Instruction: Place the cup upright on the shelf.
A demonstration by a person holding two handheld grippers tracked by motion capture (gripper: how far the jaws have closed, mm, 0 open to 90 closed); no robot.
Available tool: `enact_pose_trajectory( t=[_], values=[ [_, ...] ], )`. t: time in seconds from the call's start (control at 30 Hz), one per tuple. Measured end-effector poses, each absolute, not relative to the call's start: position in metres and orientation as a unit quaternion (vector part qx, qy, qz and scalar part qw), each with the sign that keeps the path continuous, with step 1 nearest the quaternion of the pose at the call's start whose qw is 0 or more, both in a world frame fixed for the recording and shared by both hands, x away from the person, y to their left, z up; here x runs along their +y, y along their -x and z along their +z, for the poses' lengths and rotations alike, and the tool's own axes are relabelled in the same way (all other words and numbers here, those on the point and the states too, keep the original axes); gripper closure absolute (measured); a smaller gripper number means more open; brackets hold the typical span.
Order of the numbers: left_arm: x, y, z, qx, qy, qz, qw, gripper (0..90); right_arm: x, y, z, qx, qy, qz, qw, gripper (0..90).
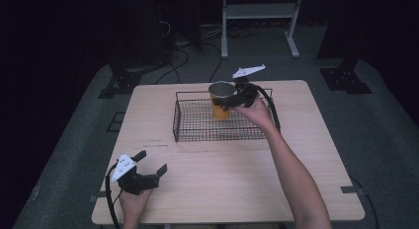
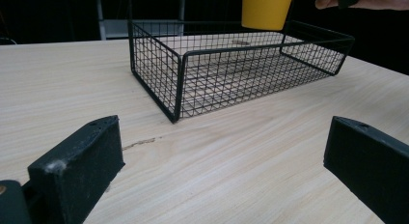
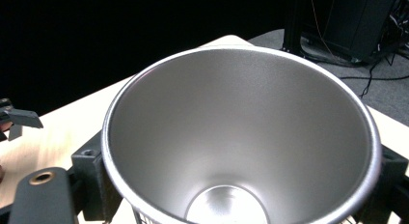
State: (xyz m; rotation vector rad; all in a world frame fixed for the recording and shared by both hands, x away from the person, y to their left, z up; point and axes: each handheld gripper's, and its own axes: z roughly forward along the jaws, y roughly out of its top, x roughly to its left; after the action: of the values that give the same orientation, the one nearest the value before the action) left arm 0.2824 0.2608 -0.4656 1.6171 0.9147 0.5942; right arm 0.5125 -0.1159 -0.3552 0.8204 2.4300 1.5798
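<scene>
Right gripper [image 1: 228, 101] pinches the yellow cup [image 1: 220, 99] between its fingers, one on each side below the rim. The cup is upright, raised over the far part of the wire basket [image 1: 197, 133]; its inside is bare metal. Left gripper [image 1: 154, 165] rests near the desk [image 1: 237, 184] front-left edge, fingers spread, nothing between them.

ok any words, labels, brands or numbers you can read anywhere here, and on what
None: no readable text in any view.
The yellow cup held in the right gripper: plain outside, bare metal inside, no print.
The wire basket: no tag or label.
The table: only wood grain and a faint dark scuff, not lettering.
The left gripper and its white plate: no marking that can be made out.
</scene>
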Motion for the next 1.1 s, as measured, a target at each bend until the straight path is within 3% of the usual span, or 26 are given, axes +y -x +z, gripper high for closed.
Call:
enact_pose_trajectory(
  t=[1.1],
  values=[
    [0.261,-0.282,-0.466,0.39,-0.684,0.251,0.563,0.0,-0.108,-0.535,-0.402,0.843,-0.282,0.451,0.077,12.6]
  ],
)
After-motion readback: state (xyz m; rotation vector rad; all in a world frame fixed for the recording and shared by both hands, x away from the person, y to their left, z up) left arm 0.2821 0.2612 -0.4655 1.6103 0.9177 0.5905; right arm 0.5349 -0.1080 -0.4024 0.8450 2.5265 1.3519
